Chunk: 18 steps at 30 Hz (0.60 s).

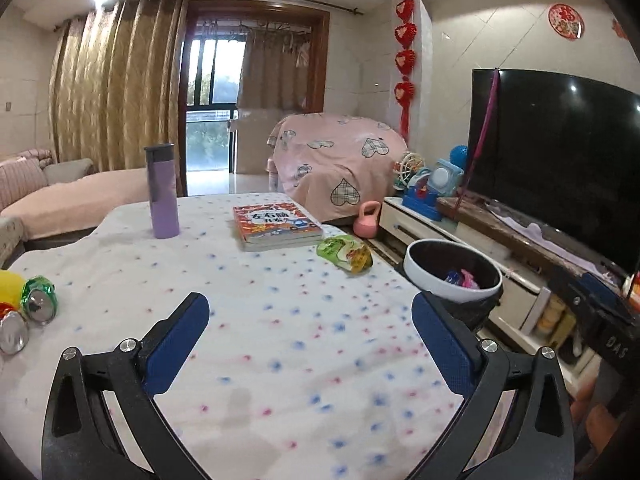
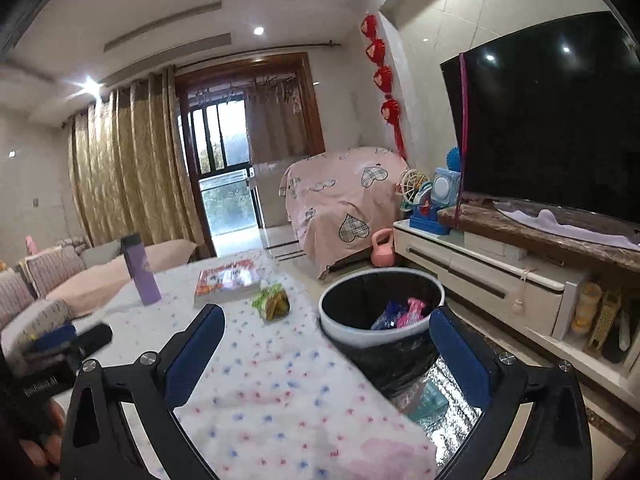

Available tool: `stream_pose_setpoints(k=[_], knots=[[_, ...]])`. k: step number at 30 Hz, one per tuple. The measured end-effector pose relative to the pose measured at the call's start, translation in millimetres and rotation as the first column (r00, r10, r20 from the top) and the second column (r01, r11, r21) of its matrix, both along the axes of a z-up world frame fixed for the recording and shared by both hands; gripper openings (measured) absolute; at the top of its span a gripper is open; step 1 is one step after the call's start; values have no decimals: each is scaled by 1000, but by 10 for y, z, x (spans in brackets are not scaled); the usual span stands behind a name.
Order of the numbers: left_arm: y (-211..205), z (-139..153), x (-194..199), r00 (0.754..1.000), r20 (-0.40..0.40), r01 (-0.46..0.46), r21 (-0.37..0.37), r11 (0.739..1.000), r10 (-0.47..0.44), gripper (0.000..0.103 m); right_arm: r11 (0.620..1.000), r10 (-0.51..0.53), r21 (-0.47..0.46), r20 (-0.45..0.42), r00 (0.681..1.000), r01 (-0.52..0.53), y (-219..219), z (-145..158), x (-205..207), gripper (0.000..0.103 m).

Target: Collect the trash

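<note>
Left tongs (image 1: 310, 332): held low over the table (image 1: 280, 300), pointing fwd along its length, roughly level; blue pads (image 1: 178, 344) spread wide, nothing between them, only dotted cloth below. Right tongs (image 2: 326, 354): also spread wide and empty, tilted a little to one side, straddling the table's right edge w/ one pad (image 2: 196, 356) over the cloth and the other over the gap beside the bin (image 2: 340, 328). In the right wrist view the other gripper's black body shows at lower left, w/ part of the person's hand at the frame edge, blurred.

Trash: a crumpled green-and-yellow snack wrapper (image 1: 345, 254) lies on the table near its right edge, just past the book (image 1: 276, 226) corner, well ahead of both tongs; same wrapper (image 2: 272, 302) in right view sits betw. book (image 2: 226, 282) and bin. Two shiny crushed cans (image 1: 38, 300) rest at the table's far left edge next to a yellow object, partly cut off by the frame.

Bin (image 1: 420, 276): white rim, black liner, stands on the floor touching or just beside the table's right side; blue and pink wrappers (image 2: 400, 314) lie inside.

Other items: purple bottle (image 1: 162, 192) upright at the far left of the table; TV (image 1: 560, 152) on a low cabinet at right; pink kettlebell (image 1: 368, 220) on the floor beyond the table.
</note>
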State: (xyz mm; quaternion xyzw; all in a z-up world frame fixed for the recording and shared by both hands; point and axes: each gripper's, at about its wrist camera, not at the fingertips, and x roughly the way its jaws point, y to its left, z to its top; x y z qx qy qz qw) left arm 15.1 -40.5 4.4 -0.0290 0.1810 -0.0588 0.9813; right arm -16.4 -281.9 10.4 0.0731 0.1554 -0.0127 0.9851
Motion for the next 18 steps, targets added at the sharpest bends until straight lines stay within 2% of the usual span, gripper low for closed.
stream_pose_setpoints(k=[2,8,18], knots=[[26,-40,-42,1000,7,-18,15,1000,18,103,1000,-1,-26,-4,1000,1,55,-89,-4,103],[69,-91,-129,998,24,-67,32,997,66,103,999,3,-44,-9,1000,-4,126,-99,-41,103],[89,-112,-189,996,21,-84,44,995,83,103,999,2,-51,-11,1000,-2,179,-111,-106,103]])
